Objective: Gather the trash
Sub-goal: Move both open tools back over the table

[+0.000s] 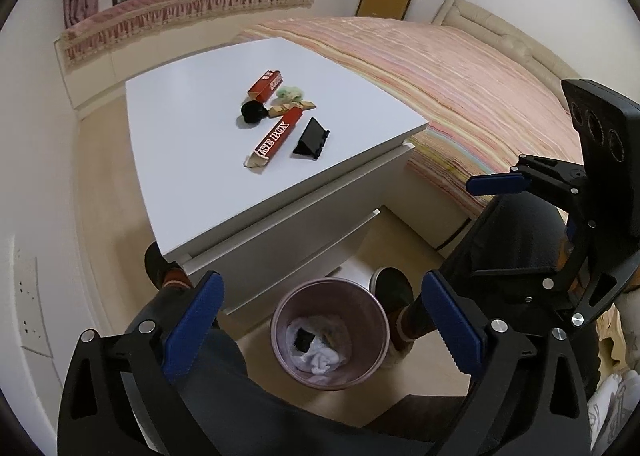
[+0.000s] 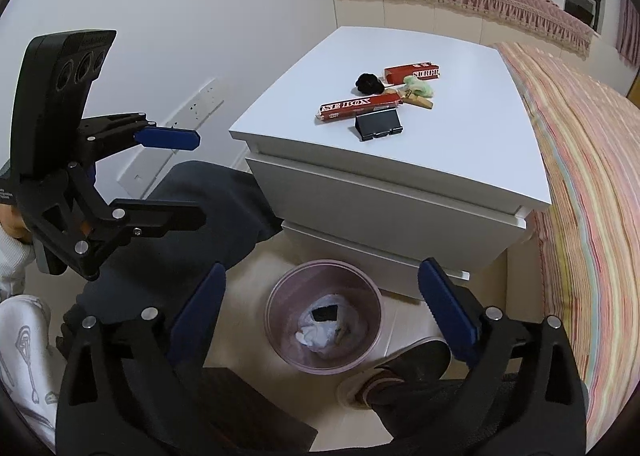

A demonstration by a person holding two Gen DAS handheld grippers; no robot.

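Observation:
A pink bin stands on the floor before the white nightstand, holding white tissue and a black scrap. On the nightstand lie two red boxes, a black ball, a green wad, a wooden piece and a black stand. My left gripper and right gripper are both open and empty, held above the bin.
A bed with a striped cover flanks the nightstand. The person's legs and slippered feet sit either side of the bin. A wall with sockets is on the other side.

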